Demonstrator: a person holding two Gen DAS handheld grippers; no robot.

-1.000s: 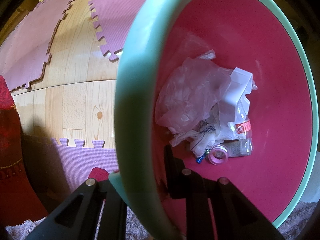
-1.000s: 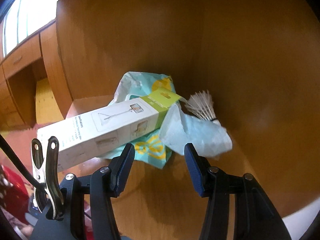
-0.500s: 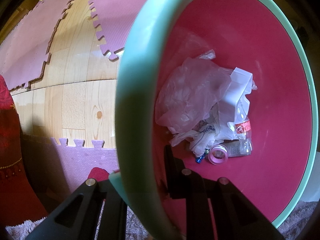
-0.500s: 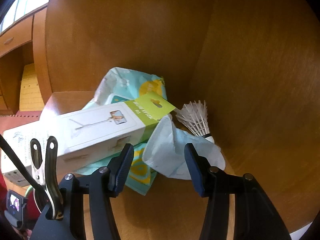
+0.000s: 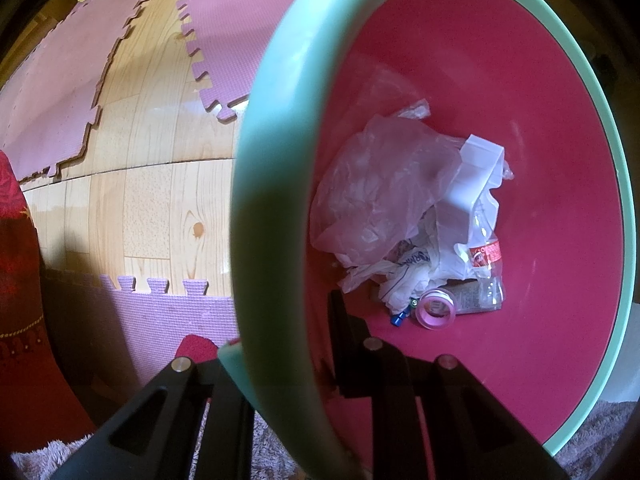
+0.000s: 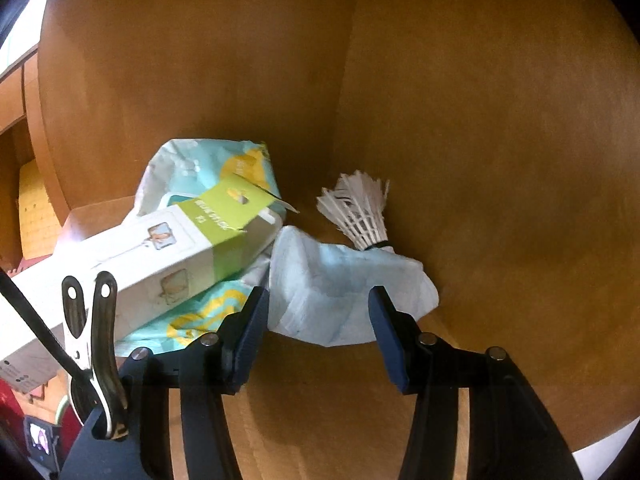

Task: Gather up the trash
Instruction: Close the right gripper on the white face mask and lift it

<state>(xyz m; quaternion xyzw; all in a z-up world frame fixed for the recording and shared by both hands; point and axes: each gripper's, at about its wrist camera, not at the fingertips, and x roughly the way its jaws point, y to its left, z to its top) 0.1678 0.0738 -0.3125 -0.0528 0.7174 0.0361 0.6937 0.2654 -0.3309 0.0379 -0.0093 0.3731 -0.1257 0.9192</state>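
My left gripper (image 5: 280,344) is shut on the mint-green rim of a basin (image 5: 272,160) with a pink inside, one finger outside and one inside. In the basin lie a clear plastic bag (image 5: 380,184), a crushed bottle (image 5: 486,256), crumpled wrappers and a pink tape roll (image 5: 436,310). My right gripper (image 6: 318,300) reaches into a wooden shelf corner with its jaws closing around a crumpled pale blue-white tissue (image 6: 340,284); the tissue lies between the fingers, but the pads do not press on it.
Beside the tissue lie a white and green carton (image 6: 140,260) on a teal and yellow packet (image 6: 212,168), and a shuttlecock (image 6: 360,212) in the corner. Wooden walls close the shelf behind and right. Under the basin are wood floor and purple foam mats (image 5: 168,320).
The right gripper has moved forward and down toward the tissue, which now sits between its fingers, and its jaws have narrowed slightly. The left gripper and basin have not moved.
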